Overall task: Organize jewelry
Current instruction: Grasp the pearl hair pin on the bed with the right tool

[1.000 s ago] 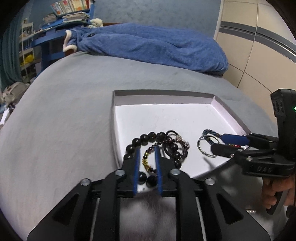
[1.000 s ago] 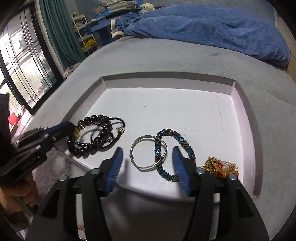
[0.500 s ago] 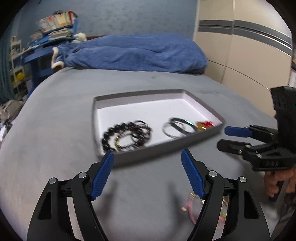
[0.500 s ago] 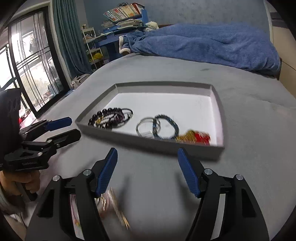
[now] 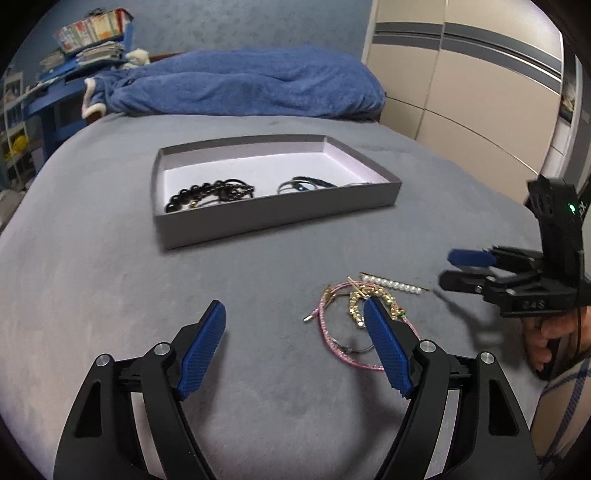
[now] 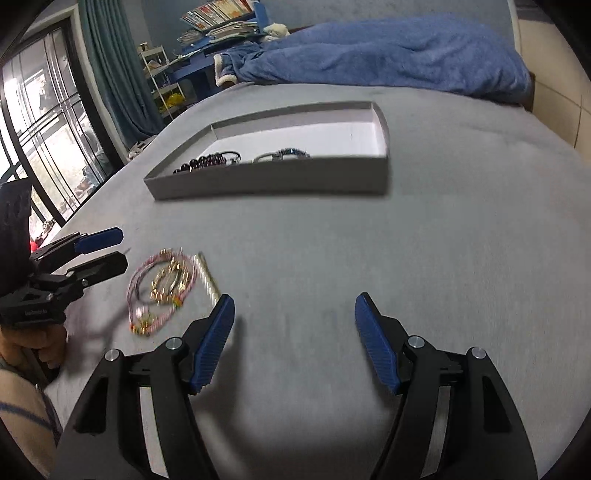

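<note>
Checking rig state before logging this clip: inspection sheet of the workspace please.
Surface: grey bedcover, soft, slightly blurred in the right wrist view.
Job's things: grey tray holds a dark bead bracelet and a silver bangle with a blue bead bracelet; pink cord bracelet, gold bead bracelet and pearl hair pin lie tangled on the bedcover outside the tray.
Clutter: nothing seen.
Grippers: left gripper open, empty, above the bedcover beside the loose pile; right gripper open, empty.
Cables: nothing seen.
Surroundings: blue blanket, bookshelf, window, wardrobe.
</note>
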Demonstrator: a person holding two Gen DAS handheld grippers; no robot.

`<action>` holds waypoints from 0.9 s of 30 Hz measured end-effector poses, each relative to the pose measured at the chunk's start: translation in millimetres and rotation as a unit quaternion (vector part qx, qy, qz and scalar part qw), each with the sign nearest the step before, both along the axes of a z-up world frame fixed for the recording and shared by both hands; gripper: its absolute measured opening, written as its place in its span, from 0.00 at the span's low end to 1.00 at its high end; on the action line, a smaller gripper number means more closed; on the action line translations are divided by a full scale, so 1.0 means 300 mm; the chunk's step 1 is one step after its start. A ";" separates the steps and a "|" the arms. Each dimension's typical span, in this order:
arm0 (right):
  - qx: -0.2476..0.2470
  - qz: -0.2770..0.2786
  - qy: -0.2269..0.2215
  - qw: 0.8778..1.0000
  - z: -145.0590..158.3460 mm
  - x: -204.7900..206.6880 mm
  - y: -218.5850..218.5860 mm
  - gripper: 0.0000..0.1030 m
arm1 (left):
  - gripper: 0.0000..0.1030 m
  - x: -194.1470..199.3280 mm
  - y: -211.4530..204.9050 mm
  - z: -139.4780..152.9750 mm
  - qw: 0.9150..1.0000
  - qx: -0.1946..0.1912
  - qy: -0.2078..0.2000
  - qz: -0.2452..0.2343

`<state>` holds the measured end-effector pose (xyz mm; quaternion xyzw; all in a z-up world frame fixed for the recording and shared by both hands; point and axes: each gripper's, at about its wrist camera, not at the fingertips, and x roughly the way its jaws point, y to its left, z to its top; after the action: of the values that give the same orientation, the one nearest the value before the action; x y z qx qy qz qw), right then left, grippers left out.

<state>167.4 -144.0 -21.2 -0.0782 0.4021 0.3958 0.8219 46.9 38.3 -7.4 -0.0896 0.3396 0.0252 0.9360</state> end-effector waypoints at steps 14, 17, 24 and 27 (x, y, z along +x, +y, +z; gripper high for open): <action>-0.054 0.078 -0.022 0.995 -0.015 -0.046 0.144 0.59 | 0.78 0.011 0.044 -0.031 0.999 -0.031 0.025 0.018; -0.060 0.082 -0.019 0.995 -0.019 -0.029 0.174 0.59 | 0.78 0.011 0.044 -0.035 0.999 -0.030 0.027 0.020; -0.054 0.092 -0.013 0.994 -0.025 -0.016 0.190 0.39 | 0.78 0.012 0.042 -0.035 0.999 -0.029 0.029 0.020; -0.044 0.084 -0.008 0.995 -0.023 -0.009 0.171 0.15 | 0.78 0.011 0.042 -0.034 0.999 -0.028 0.029 0.020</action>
<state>164.5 -92.8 -28.0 -0.1507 0.4042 0.4447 0.7850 50.3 50.9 -17.5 -0.1214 0.3651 0.0371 0.9223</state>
